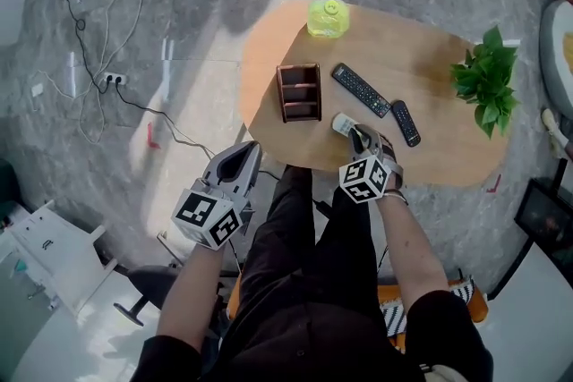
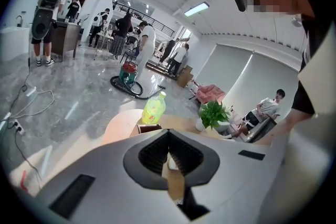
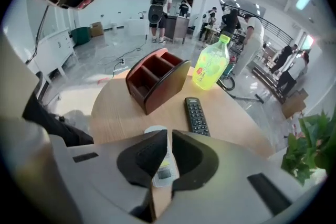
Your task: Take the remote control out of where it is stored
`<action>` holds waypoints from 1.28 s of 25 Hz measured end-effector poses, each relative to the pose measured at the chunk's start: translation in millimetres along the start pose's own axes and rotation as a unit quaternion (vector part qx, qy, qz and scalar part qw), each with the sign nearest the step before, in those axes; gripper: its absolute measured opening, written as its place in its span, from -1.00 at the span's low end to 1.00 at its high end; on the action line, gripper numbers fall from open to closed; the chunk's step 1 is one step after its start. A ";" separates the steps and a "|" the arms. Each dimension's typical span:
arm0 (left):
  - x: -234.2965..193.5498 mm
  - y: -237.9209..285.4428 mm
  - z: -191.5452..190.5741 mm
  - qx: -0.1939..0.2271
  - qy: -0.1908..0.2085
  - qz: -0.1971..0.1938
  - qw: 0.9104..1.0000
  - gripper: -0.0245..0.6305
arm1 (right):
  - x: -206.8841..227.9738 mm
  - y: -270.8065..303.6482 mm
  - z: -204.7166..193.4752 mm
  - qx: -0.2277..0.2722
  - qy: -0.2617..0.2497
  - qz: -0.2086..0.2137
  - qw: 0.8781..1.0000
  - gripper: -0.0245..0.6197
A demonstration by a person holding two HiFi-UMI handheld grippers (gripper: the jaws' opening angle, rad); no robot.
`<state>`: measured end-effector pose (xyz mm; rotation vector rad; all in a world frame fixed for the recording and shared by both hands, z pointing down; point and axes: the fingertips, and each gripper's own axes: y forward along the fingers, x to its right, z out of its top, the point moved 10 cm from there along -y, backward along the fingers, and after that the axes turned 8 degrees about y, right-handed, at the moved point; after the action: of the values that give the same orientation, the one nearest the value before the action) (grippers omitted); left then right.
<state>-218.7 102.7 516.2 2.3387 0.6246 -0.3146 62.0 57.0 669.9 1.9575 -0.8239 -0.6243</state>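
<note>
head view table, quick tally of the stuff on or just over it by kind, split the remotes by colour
black remotes: 2
white remote: 1
wooden holder: 1
yellow-green bottle: 1
potted plant: 1
total: 6

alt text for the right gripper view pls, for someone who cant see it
The right gripper has its jaws closed on a white remote over a wooden table. Beyond it on the table are an empty brown holder, a black remote and a yellow-green bottle, with a plant at the right edge.
</note>
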 end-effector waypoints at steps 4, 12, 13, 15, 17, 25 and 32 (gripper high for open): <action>-10.7 -34.3 38.4 0.031 0.024 0.012 0.999 -0.91 | 9.5 -37.8 40.6 0.036 0.097 -0.012 0.995 -0.90; -21.9 -51.4 108.9 0.103 0.068 0.018 0.992 -0.91 | 61.6 -119.6 106.8 0.149 0.225 -0.053 0.961 -0.90; -18.0 -51.2 115.1 0.110 0.072 0.015 0.991 -0.91 | 64.9 -129.6 111.3 0.161 0.226 -0.056 0.959 -0.90; -7.0 -51.1 127.1 0.118 0.081 0.011 0.990 -0.91 | 72.2 -149.8 118.9 0.186 0.225 -0.059 0.954 -0.90; 6.8 -49.7 137.3 0.123 0.089 0.010 0.988 -0.91 | 81.8 -171.6 123.8 0.212 0.222 -0.062 0.950 -0.90; 81.0 -54.4 155.3 0.179 0.104 0.014 0.978 -0.91 | 134.1 -292.0 69.3 0.271 0.223 -0.098 0.931 -0.90; 155.8 -61.3 172.0 0.227 0.129 0.005 0.965 -0.91 | 161.2 -386.3 23.0 0.352 0.297 -0.109 0.881 -0.90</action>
<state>-126.2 80.7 295.8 2.8539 0.7234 -0.1580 267.1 69.3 304.5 2.7179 -0.4584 0.2277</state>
